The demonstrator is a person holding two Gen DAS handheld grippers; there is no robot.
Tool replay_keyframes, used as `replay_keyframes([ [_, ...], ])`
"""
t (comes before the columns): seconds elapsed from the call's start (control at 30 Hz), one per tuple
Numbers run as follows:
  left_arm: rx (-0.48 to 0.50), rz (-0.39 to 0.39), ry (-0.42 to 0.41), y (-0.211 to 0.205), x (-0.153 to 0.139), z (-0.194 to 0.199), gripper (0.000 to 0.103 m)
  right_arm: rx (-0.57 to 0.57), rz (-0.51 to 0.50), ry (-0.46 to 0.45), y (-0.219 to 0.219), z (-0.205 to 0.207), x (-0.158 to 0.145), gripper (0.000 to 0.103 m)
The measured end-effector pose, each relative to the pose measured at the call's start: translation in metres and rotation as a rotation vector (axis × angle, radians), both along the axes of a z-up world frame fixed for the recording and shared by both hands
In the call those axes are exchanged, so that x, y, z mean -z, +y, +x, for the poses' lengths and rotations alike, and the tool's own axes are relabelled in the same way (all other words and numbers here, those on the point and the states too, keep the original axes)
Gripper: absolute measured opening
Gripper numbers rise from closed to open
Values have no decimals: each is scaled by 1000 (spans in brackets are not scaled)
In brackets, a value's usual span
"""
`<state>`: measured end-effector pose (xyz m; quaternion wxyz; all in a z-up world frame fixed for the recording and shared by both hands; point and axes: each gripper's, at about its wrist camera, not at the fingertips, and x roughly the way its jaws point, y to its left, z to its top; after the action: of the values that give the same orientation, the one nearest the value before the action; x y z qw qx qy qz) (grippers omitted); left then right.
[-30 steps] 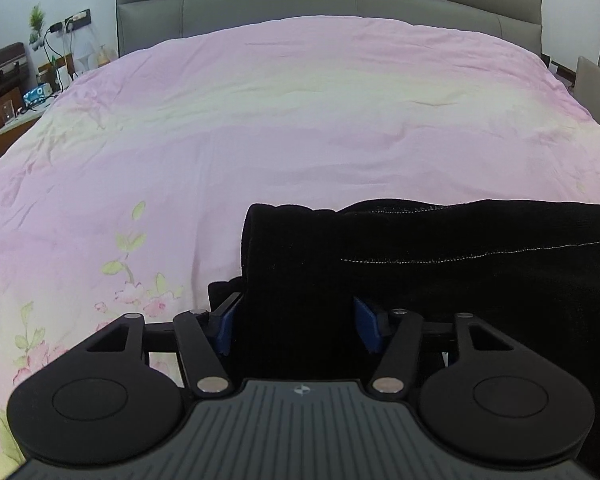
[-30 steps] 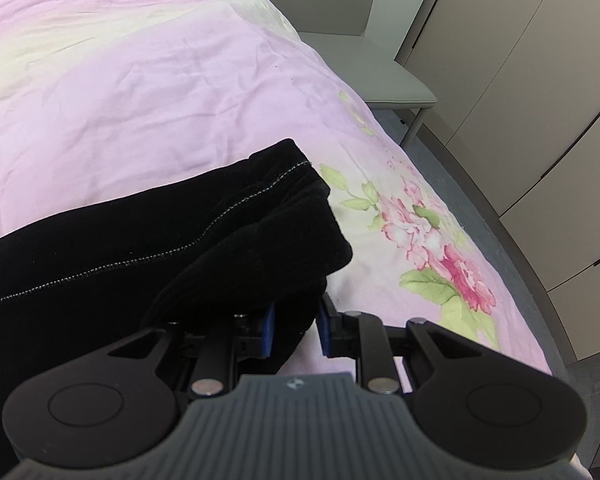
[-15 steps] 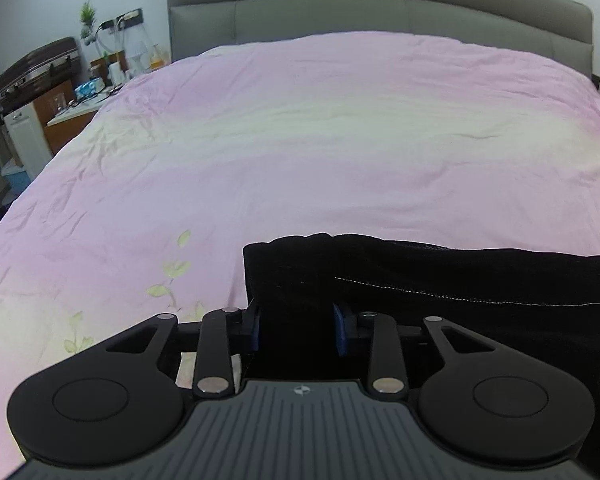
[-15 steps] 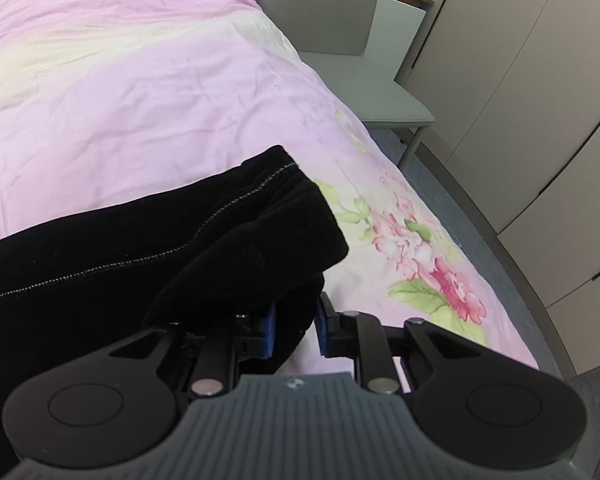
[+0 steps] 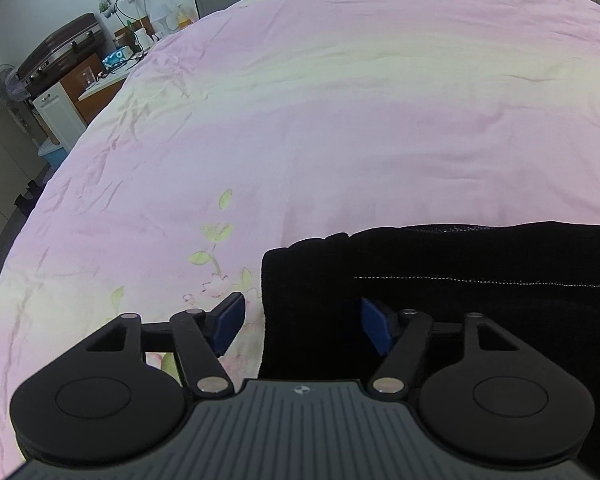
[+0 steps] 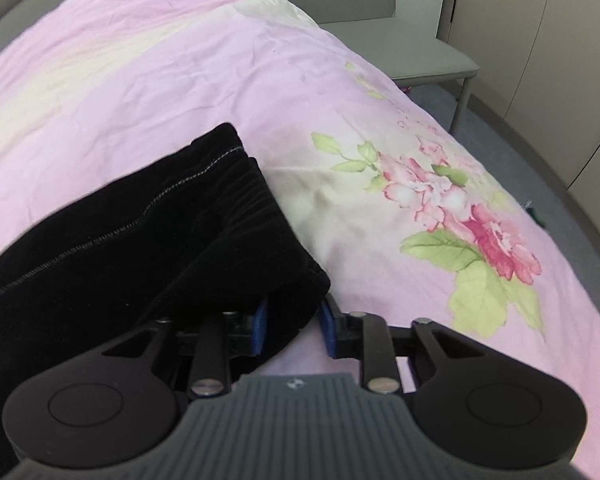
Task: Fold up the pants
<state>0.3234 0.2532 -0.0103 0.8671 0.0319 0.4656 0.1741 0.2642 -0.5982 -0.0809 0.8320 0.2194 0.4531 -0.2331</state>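
A pink bedspread (image 5: 340,120) with printed flowers (image 6: 460,208) covers the bed. Beside its head stand a cluttered nightstand (image 5: 112,68), a dark suitcase (image 5: 60,52) and a fan (image 5: 2,84). A grey chair (image 6: 380,40) faces the cupboards (image 6: 540,60).

I saw black pants (image 5: 460,304) with a thin line of pale stitching, lying on a bedspread (image 5: 340,120) that was pink with cream-yellow bands — printed with pale green leaves and pink flowers (image 6: 460,208). My grippers' bodies were black with blue finger pads (image 5: 230,320). Off the bed I noted a grey-beige chair (image 6: 380,36) and a dark brown suitcase (image 5: 60,52).
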Motion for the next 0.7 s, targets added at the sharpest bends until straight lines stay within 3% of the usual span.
replay_keyframes([
  [0.07, -5, 7, -14, -4, -8, -7, 77, 29, 53, -24, -7, -12, -6, 36],
  [0.17, -33, -2, -41, -10, -18, -18, 77, 66, 113, -62, -12, -34, -17, 39],
  [0.2, -39, -2, -52, -13, -22, -21, 77, 76, 138, -91, -13, -42, -21, 40],
  [0.33, -31, -19, -70, -30, -35, -28, 74, 118, 259, -249, -18, -61, -30, 59],
  [0.43, 50, -34, -35, -54, -40, -21, 71, 142, 310, -285, -20, -53, -24, 59],
  [0.6, 243, -66, 14, -126, -44, -8, 71, 171, 337, -244, -22, -33, 6, 58],
  [0.7, 342, -104, 58, -167, -37, 4, 71, 172, 348, -213, -27, -27, 27, 49],
])
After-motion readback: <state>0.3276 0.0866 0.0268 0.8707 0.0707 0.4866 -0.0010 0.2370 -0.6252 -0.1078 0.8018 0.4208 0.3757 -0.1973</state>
